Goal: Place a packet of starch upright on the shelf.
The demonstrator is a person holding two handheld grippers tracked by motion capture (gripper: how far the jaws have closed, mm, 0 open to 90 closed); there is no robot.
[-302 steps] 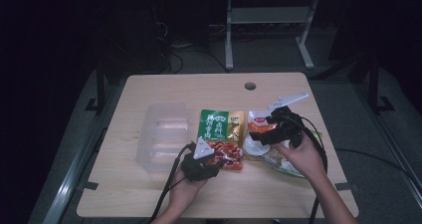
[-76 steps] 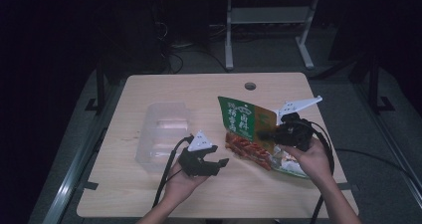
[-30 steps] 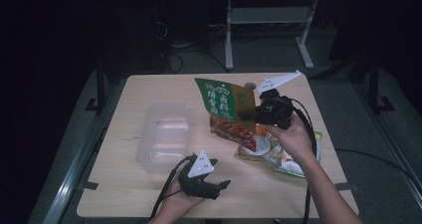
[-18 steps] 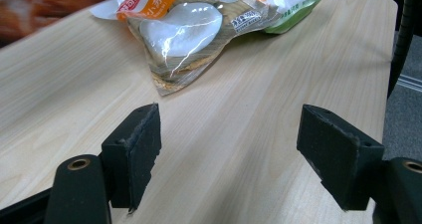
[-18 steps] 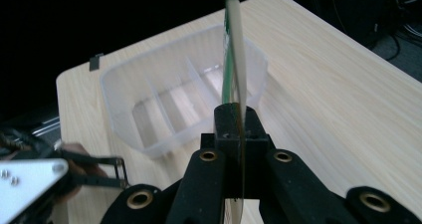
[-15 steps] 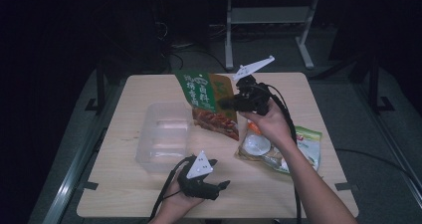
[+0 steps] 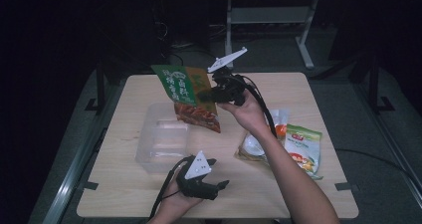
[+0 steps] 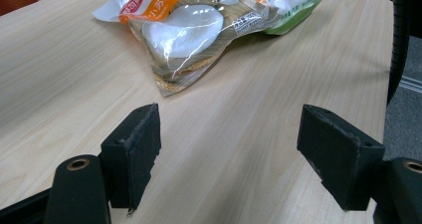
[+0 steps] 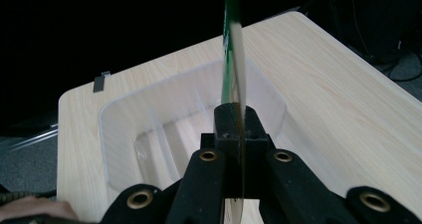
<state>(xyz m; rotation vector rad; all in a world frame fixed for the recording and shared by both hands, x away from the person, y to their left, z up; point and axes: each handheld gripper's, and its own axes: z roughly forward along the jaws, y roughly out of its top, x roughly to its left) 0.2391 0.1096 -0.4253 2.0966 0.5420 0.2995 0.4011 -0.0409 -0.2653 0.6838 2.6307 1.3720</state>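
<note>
1. Since a half second ago, the right gripper [image 7: 211,95] has carried the green packet [image 7: 188,97] further left across the table [image 7: 298,194], and the packet now hangs in the air above the tray's far right edge.
2. Nearest the table's front edge, the left gripper [image 7: 219,186] rests in the person's hand, low over the wood, just in front of the tray [image 7: 161,144]; its jaws stand wide apart with nothing between them.
3. From the left gripper view, bare table lies between the pads [image 8: 139,139], and the clear packet [image 8: 189,35] lies beyond them.
4. Right of the tray, the clear packet [image 7: 256,147] and a white-and-green packet [image 7: 303,149] lie flat together, under the person's right forearm.
5. Farther back, the right gripper's jaws are clamped tight on the green packet's edge [image 9: 234,69]; in the right gripper view the packet stands edge-on, with the empty tray [image 9: 149,114] below it.
</note>
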